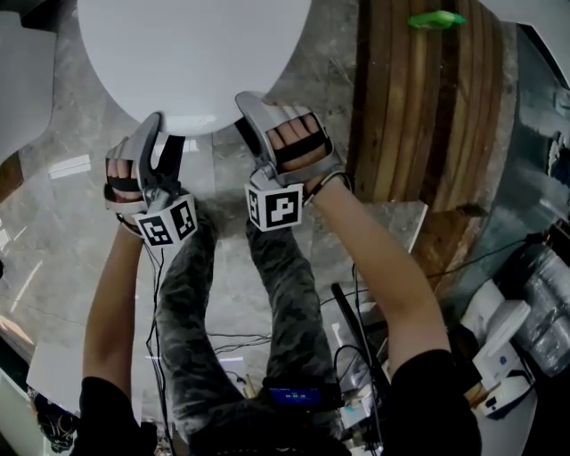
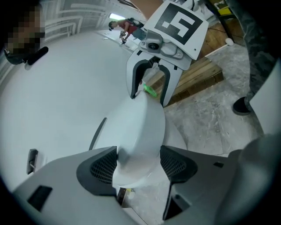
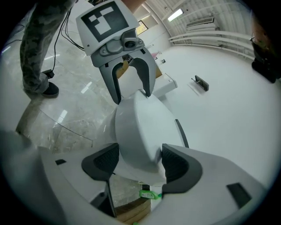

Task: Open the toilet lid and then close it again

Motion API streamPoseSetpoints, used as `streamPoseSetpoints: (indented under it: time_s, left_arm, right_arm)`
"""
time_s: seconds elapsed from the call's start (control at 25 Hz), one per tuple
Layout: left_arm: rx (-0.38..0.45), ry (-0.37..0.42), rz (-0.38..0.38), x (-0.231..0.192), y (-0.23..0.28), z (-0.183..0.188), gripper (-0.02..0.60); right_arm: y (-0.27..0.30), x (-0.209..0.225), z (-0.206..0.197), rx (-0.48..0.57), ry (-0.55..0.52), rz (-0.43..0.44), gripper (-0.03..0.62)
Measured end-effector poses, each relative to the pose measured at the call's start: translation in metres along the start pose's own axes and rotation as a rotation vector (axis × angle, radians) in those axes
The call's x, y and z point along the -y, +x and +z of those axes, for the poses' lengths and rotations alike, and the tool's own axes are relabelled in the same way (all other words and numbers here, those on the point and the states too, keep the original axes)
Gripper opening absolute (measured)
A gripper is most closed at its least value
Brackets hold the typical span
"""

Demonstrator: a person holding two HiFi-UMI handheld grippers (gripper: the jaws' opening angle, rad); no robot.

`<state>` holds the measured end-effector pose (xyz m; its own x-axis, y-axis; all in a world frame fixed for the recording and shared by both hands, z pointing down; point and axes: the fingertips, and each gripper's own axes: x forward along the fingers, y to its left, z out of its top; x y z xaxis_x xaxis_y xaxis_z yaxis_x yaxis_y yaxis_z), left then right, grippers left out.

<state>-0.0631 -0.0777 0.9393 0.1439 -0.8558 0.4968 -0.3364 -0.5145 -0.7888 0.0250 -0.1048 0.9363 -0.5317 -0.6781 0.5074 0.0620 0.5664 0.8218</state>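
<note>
Left tool (image 2: 138, 160) and right tool (image 3: 139, 160) gripping front rim of white oval plastic toilet lid (image 1: 191, 53), jaws set wide, side by side. Lid lying flat or nearly so: closing step seemingly ending. Next: easing pads off rounded rim, drawing back. Camouflage-trousered legs (image 1: 191, 294) crowding just behind; brown slatted wooden platform (image 1: 427, 107) flanking right; grey marble floor (image 1: 53, 178) offering room left.

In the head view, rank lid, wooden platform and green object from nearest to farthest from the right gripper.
1. The lid, between the right gripper jaws.
2. The wooden platform, to its right.
3. The green object, at the platform's far end, top right.
</note>
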Motion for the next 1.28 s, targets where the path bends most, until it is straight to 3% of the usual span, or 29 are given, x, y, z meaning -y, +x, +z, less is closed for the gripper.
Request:
streamPoseSetpoints:
  time_s: [0.4, 0.76, 0.96, 1.04, 1.2, 1.28]
  left_arm:
    - [-0.024, 0.008, -0.084, 0.009, -0.002, -0.004, 0.296]
    - [-0.040, -0.057, -0.112, -0.014, -0.015, 0.004, 0.295]
    - [-0.068, -0.113, -0.137, -0.041, -0.030, 0.017, 0.287]
    - [-0.078, -0.147, -0.145, -0.056, -0.042, 0.023, 0.254]
    - [-0.087, -0.258, -0.136, -0.112, -0.065, 0.044, 0.076]
    - [-0.094, -0.308, -0.131, -0.149, -0.082, 0.057, 0.033]
  right_arm:
    - [0.000, -0.010, 0.000, -0.016, 0.015, 0.083, 0.296]
    - [-0.018, 0.001, 0.004, -0.044, 0.114, 0.165, 0.291]
    - [-0.037, 0.023, 0.004, -0.097, 0.179, 0.188, 0.231]
    - [-0.047, 0.040, 0.005, -0.141, 0.222, 0.175, 0.165]
    - [-0.071, 0.112, 0.007, -0.198, 0.363, 0.097, 0.067]
    - [-0.087, 0.156, 0.012, -0.219, 0.425, 0.063, 0.040]
